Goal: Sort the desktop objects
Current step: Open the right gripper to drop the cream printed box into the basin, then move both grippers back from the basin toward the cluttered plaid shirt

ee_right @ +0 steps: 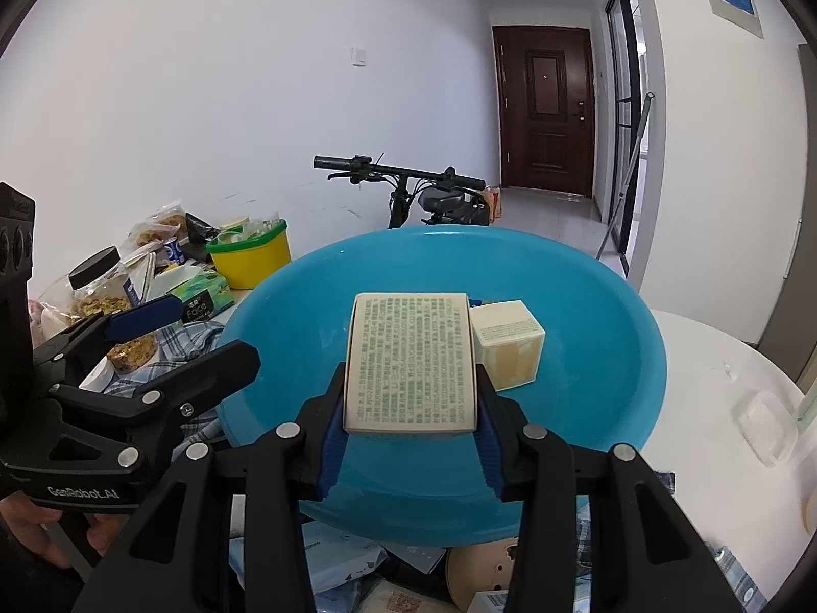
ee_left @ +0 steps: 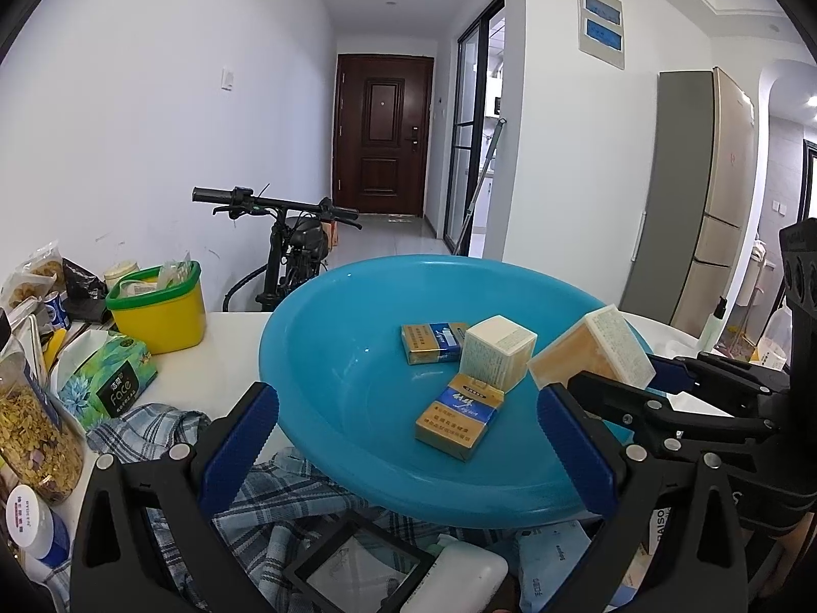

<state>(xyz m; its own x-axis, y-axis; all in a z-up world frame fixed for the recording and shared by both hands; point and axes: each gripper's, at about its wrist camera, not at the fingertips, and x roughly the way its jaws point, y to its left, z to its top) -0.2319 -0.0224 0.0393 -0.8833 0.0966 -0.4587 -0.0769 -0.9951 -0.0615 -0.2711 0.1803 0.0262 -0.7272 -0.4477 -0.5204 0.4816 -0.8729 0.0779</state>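
Over blue basin [ee_right: 602, 357], right tool [ee_right: 411, 429] clamps printed box [ee_right: 411, 362].

We read "Face" on the green floral tissue pack [ee_left: 104, 377] and "GenRobot.AI" on the left gripper [ee_right: 145, 317] body. "DAISO" stands on a box edge [ee_left: 657, 528]; the held box [ee_right: 411, 362] carries dense print we cannot read

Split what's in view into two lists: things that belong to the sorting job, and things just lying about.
Part of the job:
- blue basin
- printed box, clamped in the right gripper above the basin
- cube box in the basin
- two yellow-and-blue packs in the basin
- left gripper, open, holding nothing

Lying about:
- yellow tub
- tissue pack
- checked cloth
- bicycle
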